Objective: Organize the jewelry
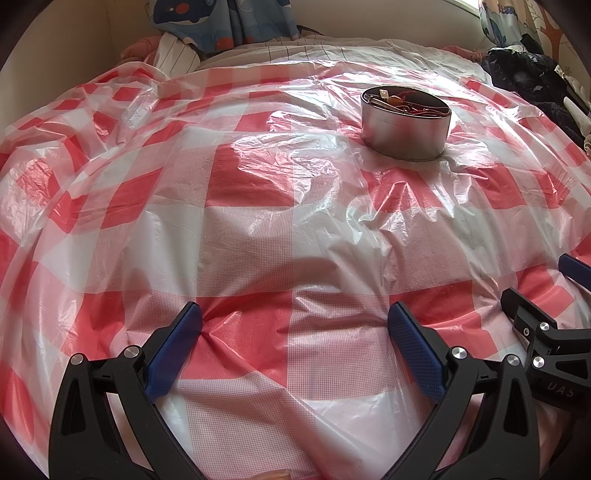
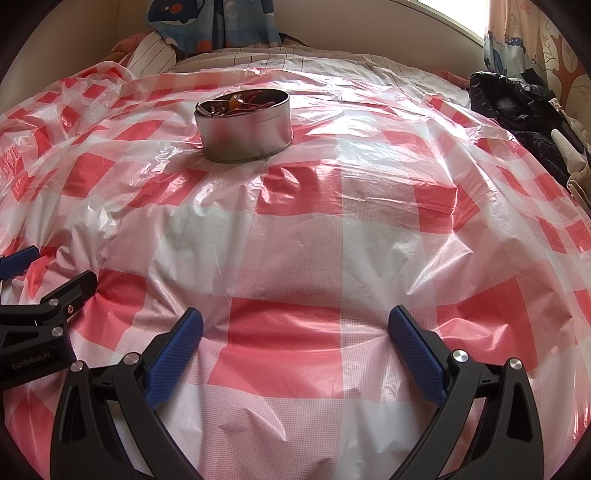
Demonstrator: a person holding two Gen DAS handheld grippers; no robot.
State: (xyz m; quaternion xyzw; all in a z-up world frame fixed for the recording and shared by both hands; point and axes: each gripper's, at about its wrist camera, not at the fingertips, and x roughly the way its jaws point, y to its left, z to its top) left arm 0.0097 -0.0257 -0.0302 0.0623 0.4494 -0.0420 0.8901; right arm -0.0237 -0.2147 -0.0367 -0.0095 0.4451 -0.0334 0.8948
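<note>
An oval silver tin (image 1: 405,127) stands on the red-and-white checked plastic sheet (image 1: 258,236), far ahead and to the right in the left wrist view. Several pieces of jewelry (image 1: 402,101), reddish and metallic, lie inside it. In the right wrist view the same tin (image 2: 244,127) sits far ahead to the left, with the jewelry (image 2: 240,103) showing over its rim. My left gripper (image 1: 294,317) is open and empty, low over the sheet. My right gripper (image 2: 295,323) is also open and empty. Each gripper shows at the edge of the other's view.
The sheet covers a bed and is wrinkled. A dark pile of clothes (image 2: 517,110) lies at the far right edge. A striped pillow (image 2: 155,55) and blue patterned fabric (image 2: 214,22) sit at the head of the bed, by the wall.
</note>
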